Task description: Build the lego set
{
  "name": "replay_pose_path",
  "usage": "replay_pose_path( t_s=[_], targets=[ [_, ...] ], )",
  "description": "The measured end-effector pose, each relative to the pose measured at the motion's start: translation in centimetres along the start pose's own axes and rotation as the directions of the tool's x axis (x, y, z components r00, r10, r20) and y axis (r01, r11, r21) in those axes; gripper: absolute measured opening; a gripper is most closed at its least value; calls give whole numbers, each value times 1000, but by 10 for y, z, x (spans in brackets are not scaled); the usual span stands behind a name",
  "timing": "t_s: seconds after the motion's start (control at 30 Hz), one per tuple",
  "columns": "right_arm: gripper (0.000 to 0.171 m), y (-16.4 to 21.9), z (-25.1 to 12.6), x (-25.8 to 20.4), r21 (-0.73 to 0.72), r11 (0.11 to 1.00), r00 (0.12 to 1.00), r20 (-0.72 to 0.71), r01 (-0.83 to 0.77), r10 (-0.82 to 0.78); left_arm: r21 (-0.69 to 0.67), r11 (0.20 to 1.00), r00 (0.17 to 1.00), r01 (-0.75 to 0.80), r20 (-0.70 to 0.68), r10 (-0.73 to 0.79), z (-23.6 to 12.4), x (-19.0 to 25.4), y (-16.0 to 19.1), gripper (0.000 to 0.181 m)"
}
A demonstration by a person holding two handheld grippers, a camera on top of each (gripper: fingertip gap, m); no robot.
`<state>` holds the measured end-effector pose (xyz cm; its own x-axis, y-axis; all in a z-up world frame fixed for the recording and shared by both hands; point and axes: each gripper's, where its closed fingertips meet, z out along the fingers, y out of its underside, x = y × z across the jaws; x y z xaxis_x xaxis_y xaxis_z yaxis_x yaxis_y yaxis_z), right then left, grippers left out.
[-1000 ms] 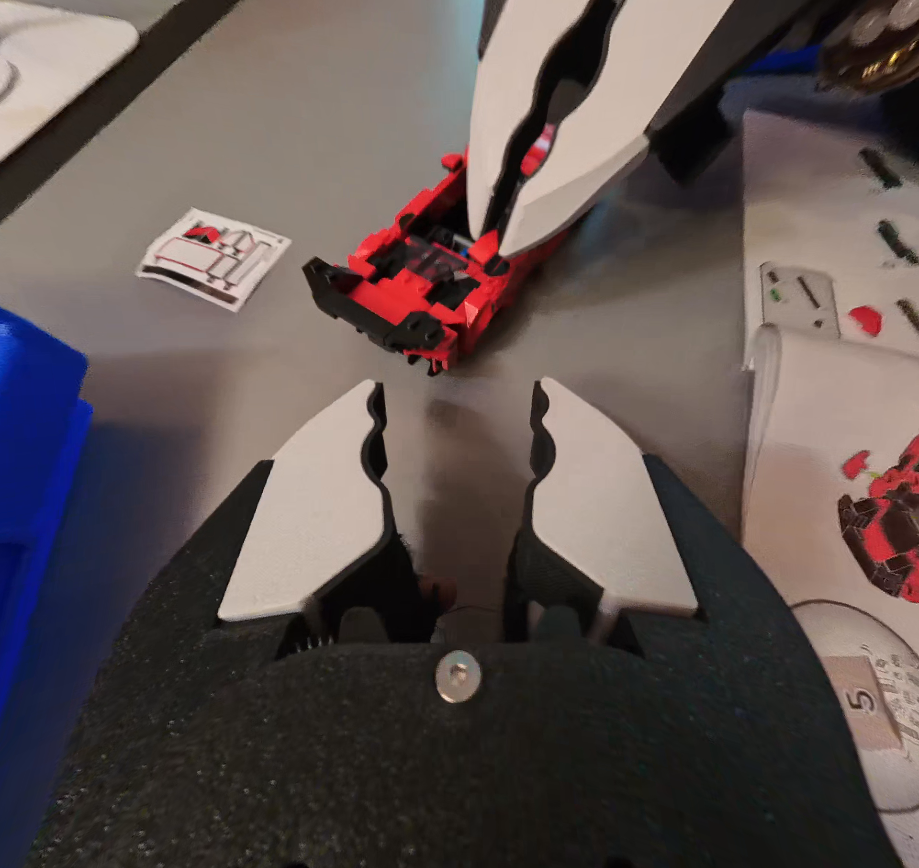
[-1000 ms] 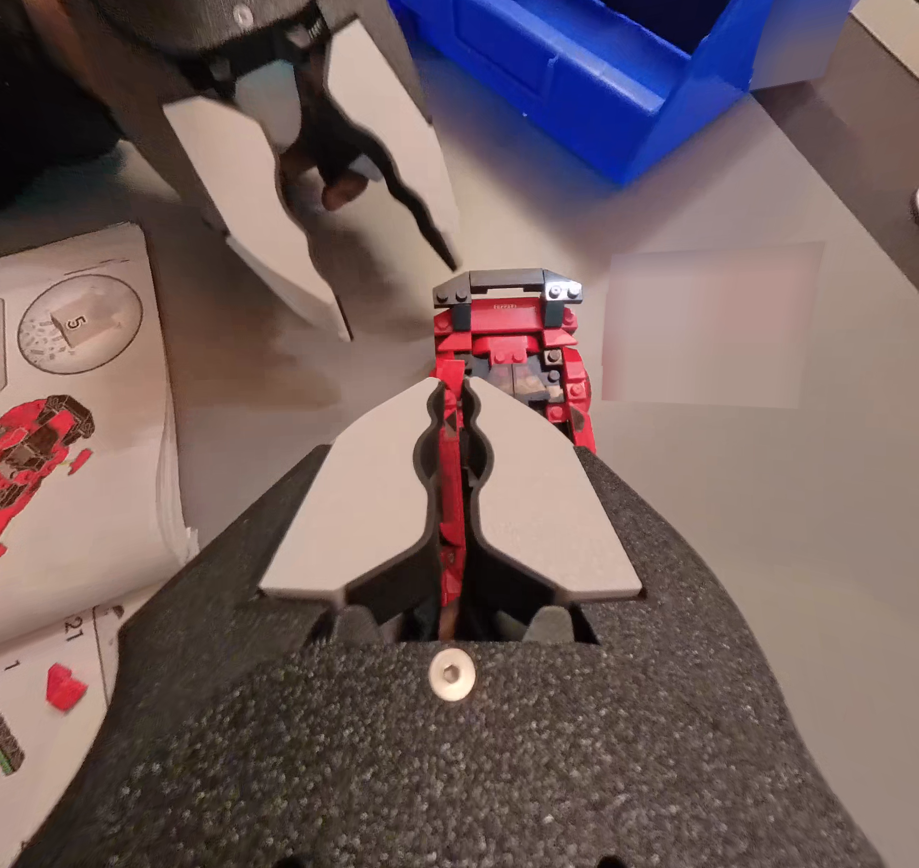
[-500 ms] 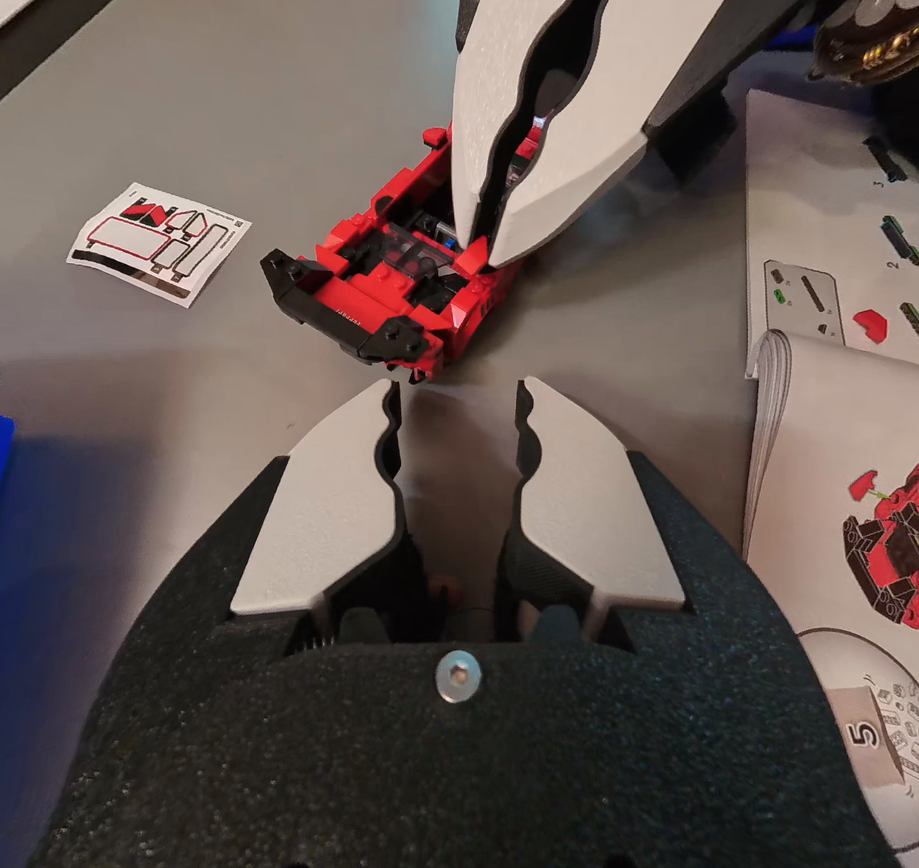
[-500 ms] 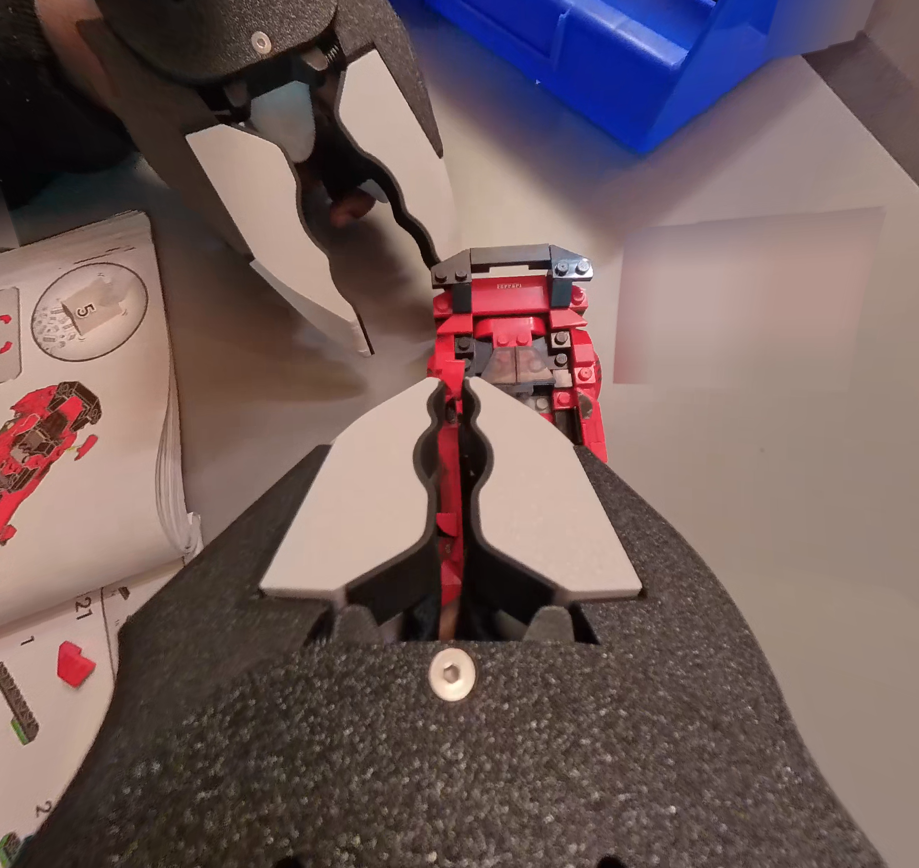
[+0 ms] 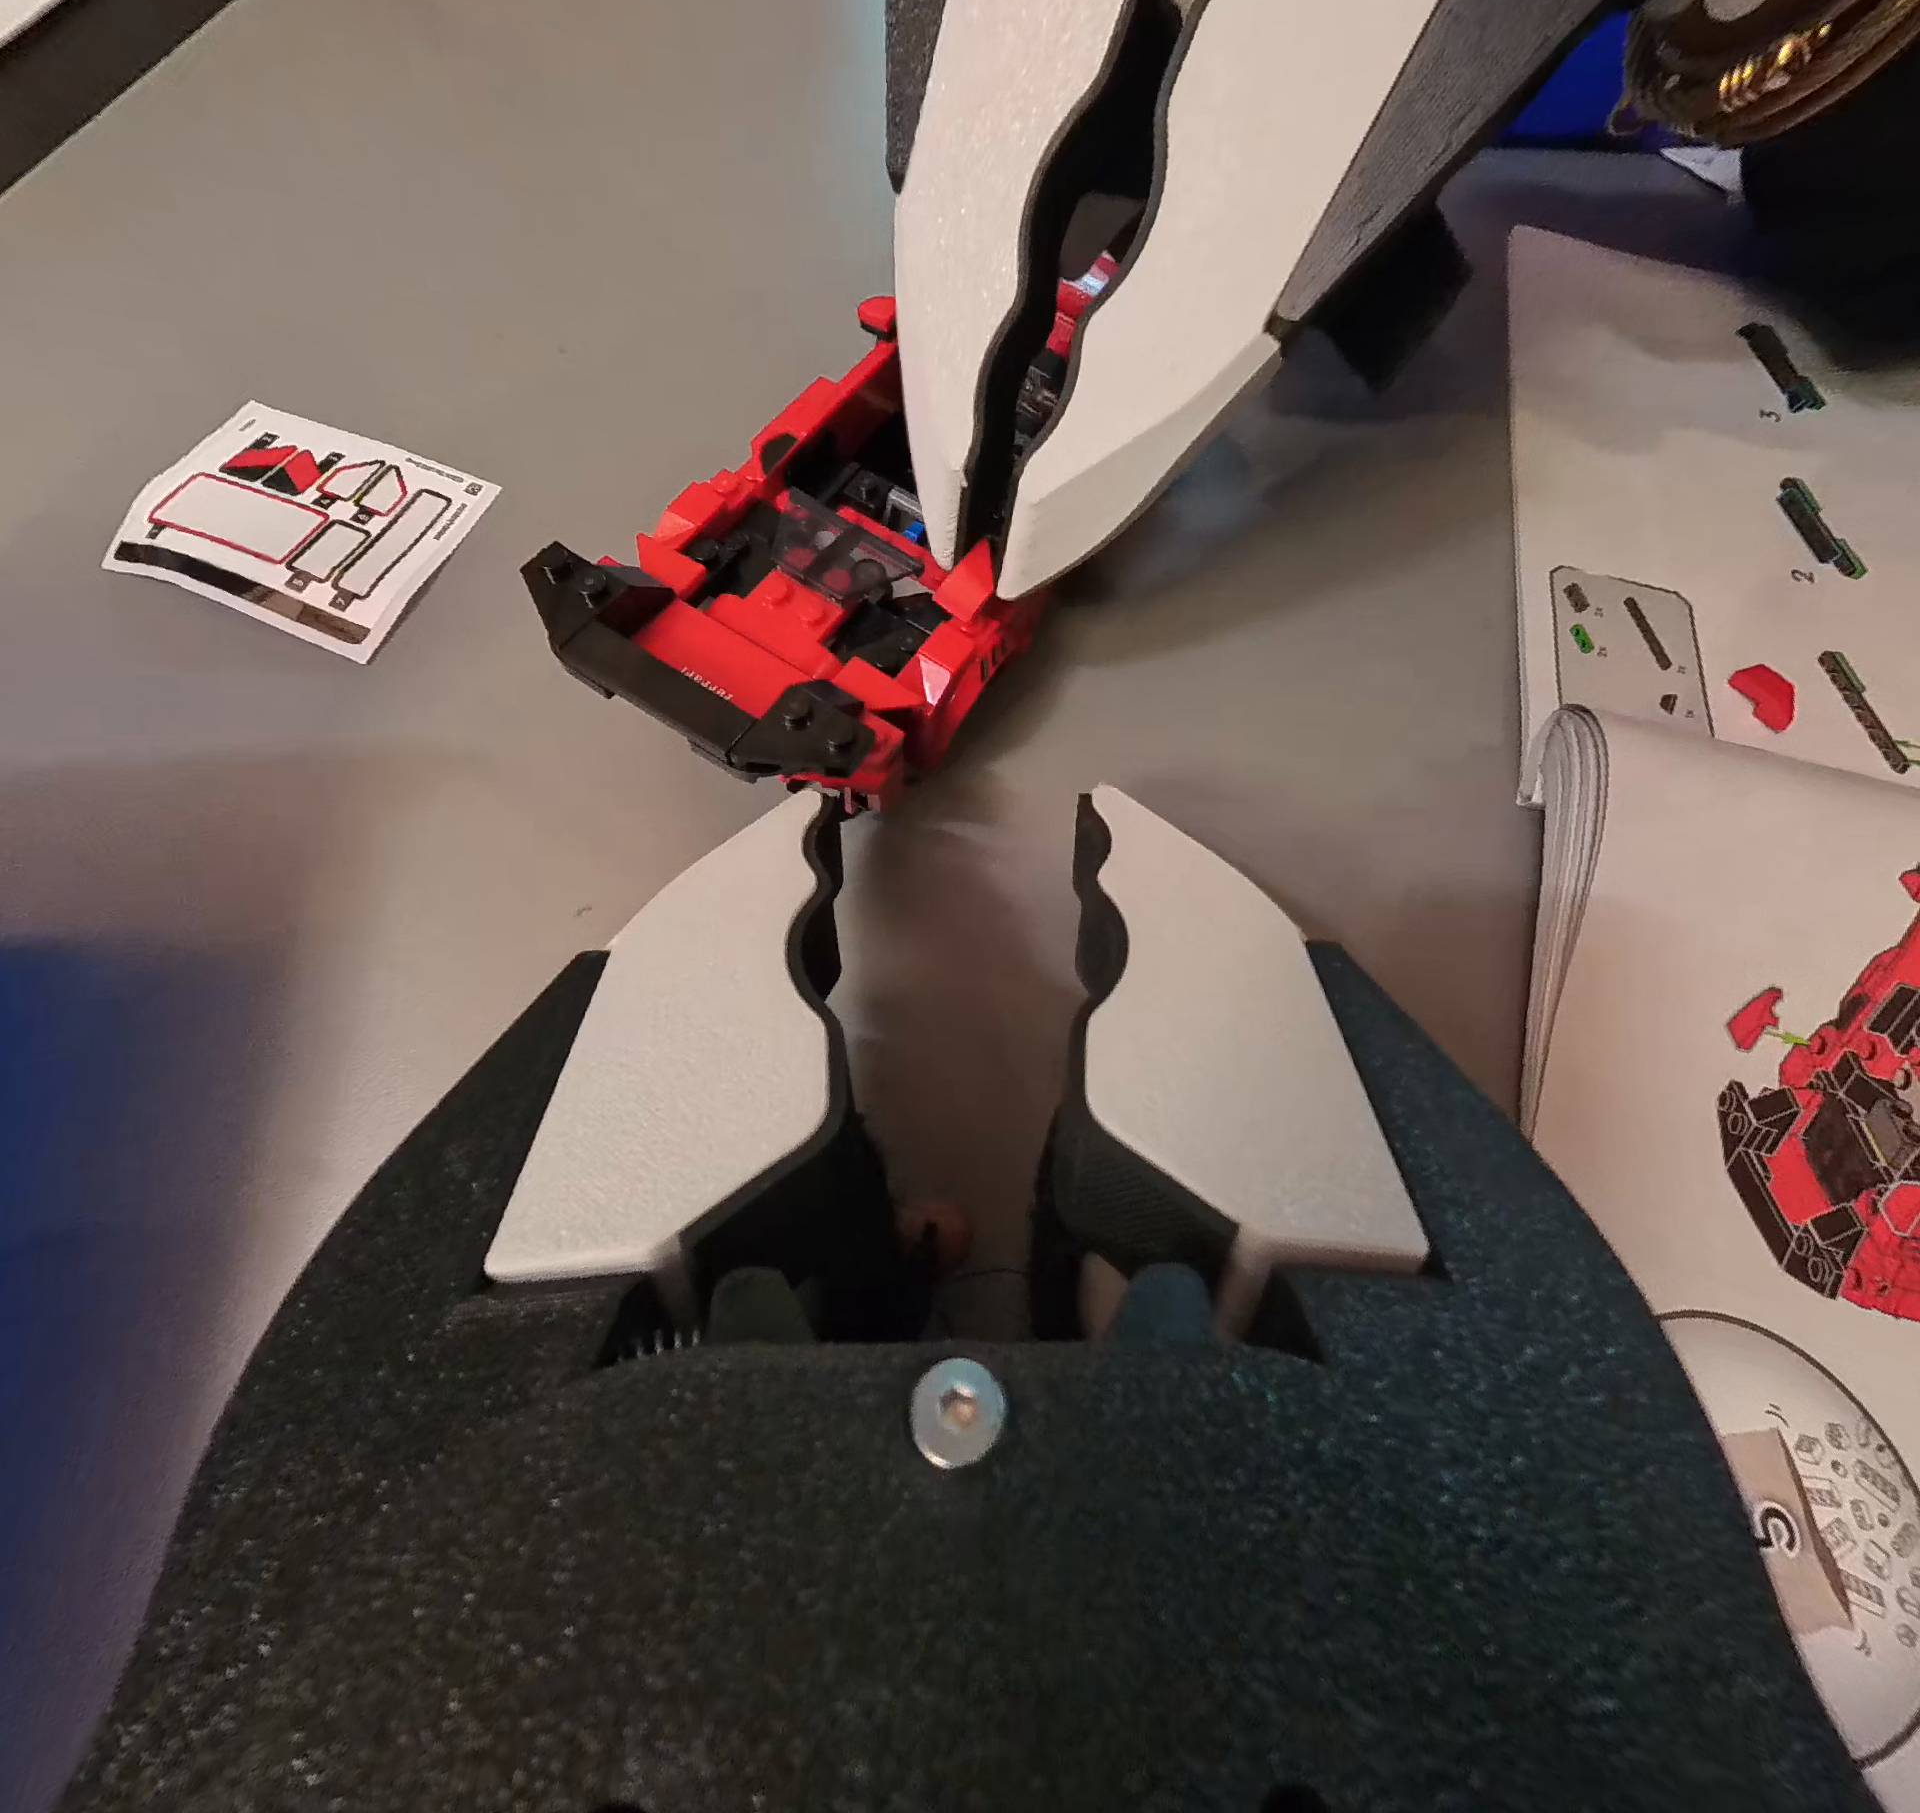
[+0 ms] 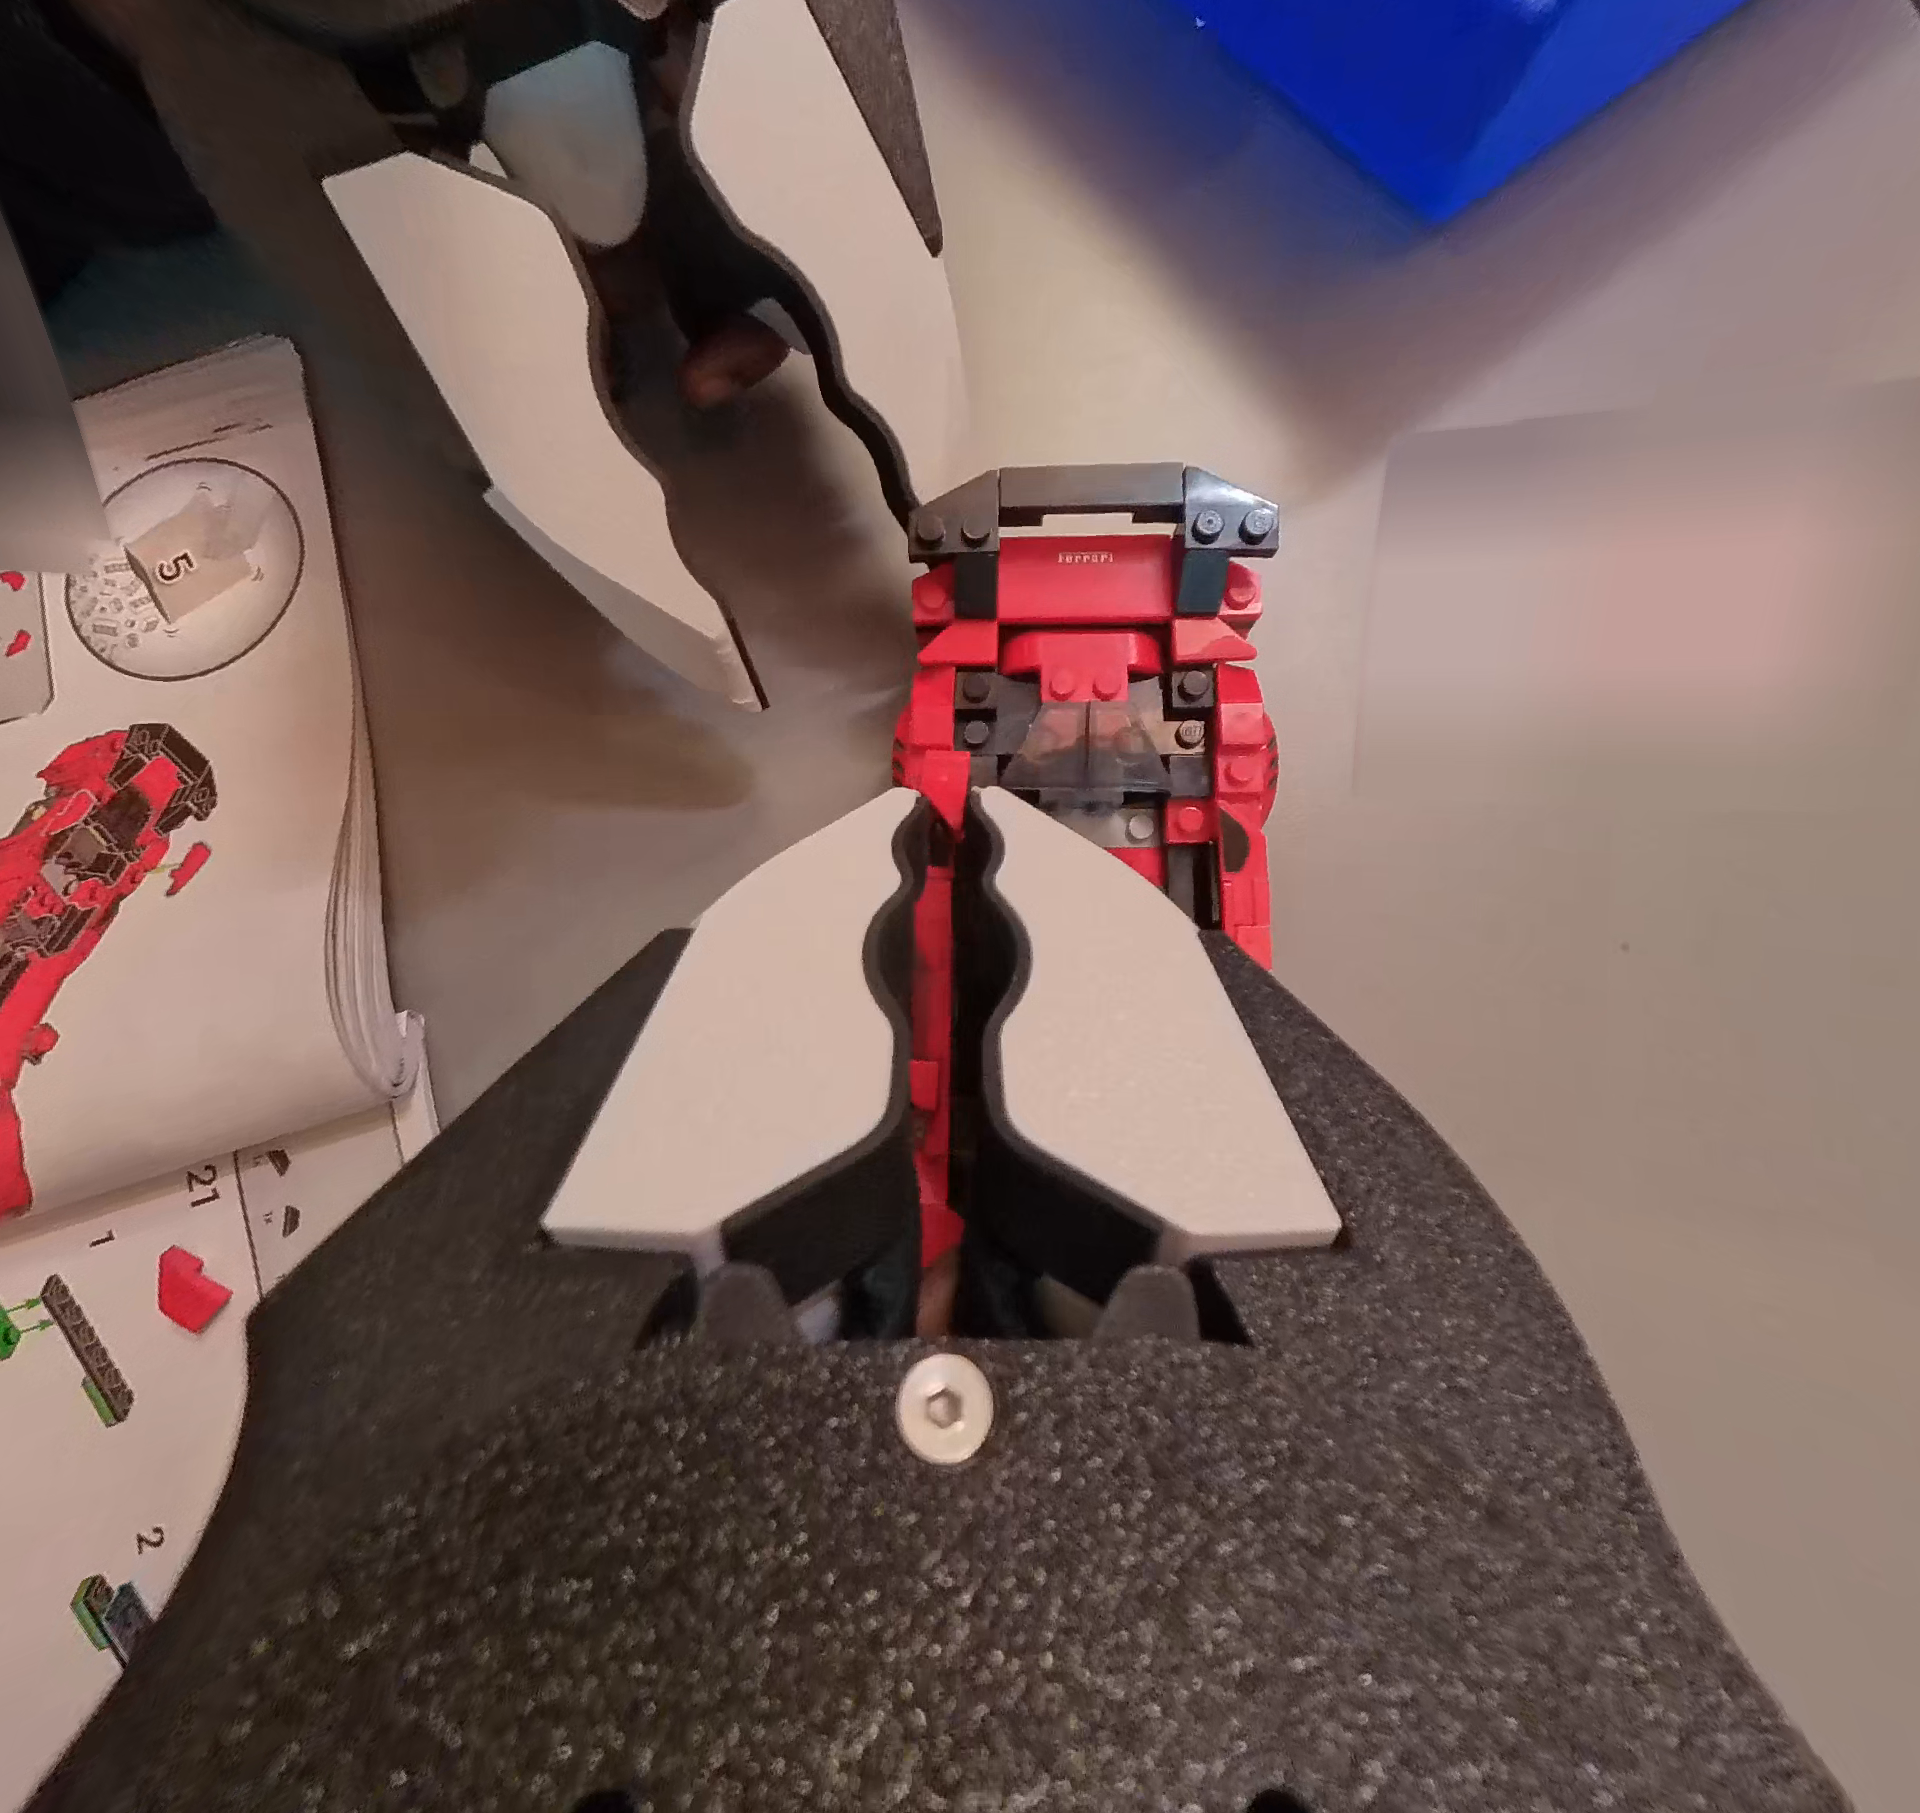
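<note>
partly built red and black lego car resting on the grey tabletop, its black rear wing toward the left gripper. the right gripper has its fingers nearly closed on the car's red side wall, one finger outside the body and one inside the cabin, so the model is pinned along one flank only. the left gripper hovers just beside the wing with its fingers parted about as wide as the car's tail and nothing between them; in the right wrist view its near finger appears almost to touch the wing's corner, though contact cannot be confirmed. the step in hand is judged to be bringing the free gripper in to brace or press the rear of the car while the other steadies it. to do this well, the right grip should be kept firm but not crushing, since a thin brick wall may pop off under a twist; the left fingers should approach level with the tabletop and square to the wing, meeting solid red bodywork, not the overhanging black plates, which may lever loose. the open instruction booklet lies to the right, a sticker sheet to the left, and a blue bin beyond.
</note>
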<state>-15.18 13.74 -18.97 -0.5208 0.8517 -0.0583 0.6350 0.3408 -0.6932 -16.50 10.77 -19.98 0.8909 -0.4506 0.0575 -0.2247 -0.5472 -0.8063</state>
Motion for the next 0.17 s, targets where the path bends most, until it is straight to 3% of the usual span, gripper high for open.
replay_pose_path(
  t_s=[0.17],
  targets=[
    [6,1,0,-1,-6,1000,1000,14,2,-2,-1,1000,1000,-8,-3,8,1,2,0,43]
  ],
)
